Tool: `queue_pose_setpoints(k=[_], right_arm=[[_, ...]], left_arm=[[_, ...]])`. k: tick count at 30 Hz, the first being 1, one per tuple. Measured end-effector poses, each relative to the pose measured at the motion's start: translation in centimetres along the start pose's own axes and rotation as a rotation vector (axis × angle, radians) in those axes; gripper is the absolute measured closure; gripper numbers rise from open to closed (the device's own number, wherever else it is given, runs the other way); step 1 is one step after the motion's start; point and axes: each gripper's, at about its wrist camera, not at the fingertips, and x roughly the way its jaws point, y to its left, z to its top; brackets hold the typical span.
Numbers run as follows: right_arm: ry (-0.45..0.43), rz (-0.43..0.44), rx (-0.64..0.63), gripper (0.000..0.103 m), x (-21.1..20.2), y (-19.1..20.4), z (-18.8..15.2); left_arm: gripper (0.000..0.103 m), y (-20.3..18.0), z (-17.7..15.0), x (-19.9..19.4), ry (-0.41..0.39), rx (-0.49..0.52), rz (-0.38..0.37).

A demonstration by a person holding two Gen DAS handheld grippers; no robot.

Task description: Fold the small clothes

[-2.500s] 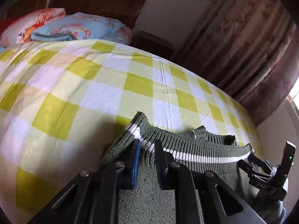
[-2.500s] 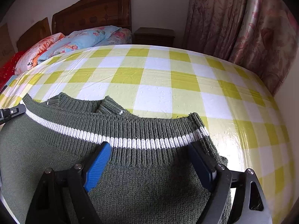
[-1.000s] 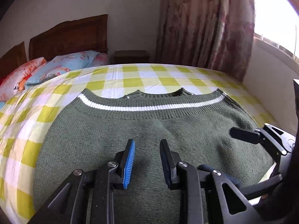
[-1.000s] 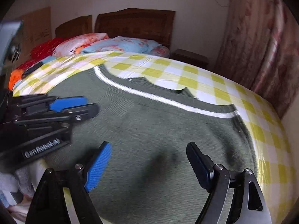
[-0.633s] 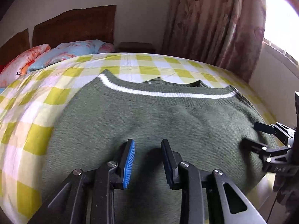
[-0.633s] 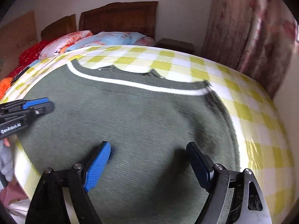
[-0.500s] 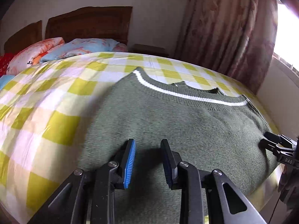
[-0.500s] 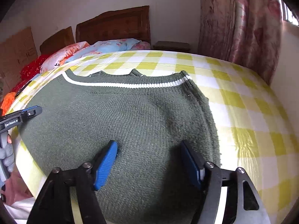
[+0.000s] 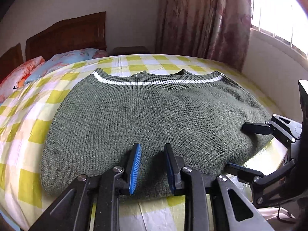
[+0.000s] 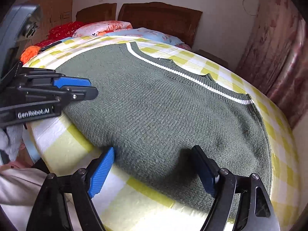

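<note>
Green knit sweater (image 9: 154,115) lies folded flat on the bed (image 9: 25,119), yellow-and-white check cover. White-striped ribbed hem (image 9: 157,81) on the far side; folded edge on the near side, close to the bed's near edge. A neck notch shows just beyond the stripe.

Left gripper (image 9: 152,165) sits over the sweater's near edge, left of centre. Its jaws stand a narrow gap apart, nothing between the blue pads (image 9: 134,169); they hover at or just above the knit, contact unclear.

Right gripper (image 10: 154,170) is at the near right corner, jaws spread wide, straddling the near edge with nothing held. Whether its left pad touches the fabric cannot be told.

Bare cover runs left of the sweater, beyond the hem, and in a thin strip along the near edge. Pillows (image 9: 57,61) lie far left against the headboard (image 9: 67,34). Curtains (image 9: 202,19) and a window (image 9: 279,9) stand far right.
</note>
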Motion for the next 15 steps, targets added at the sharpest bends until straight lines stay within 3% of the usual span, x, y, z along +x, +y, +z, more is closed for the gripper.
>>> queue_pose_setpoints(k=[10,12,15], right_arm=[[0.011,-0.034,0.239,0.0,-3.0,-7.4,-4.4],[-0.014,0.018,0.281,0.0,-3.2,-8.3,-5.4],[-0.006,0.004,0.271,0.0,-3.1,-8.1,-5.6]], left_arm=[[0.077,3.8,-1.3,-1.9,-0.027,-0.079,0.013],[0.077,4.3,-1.6,-1.9,-0.031,-0.095,0.009],[0.077,4.8,-1.8,-1.8,-0.041,-0.107,-0.012]])
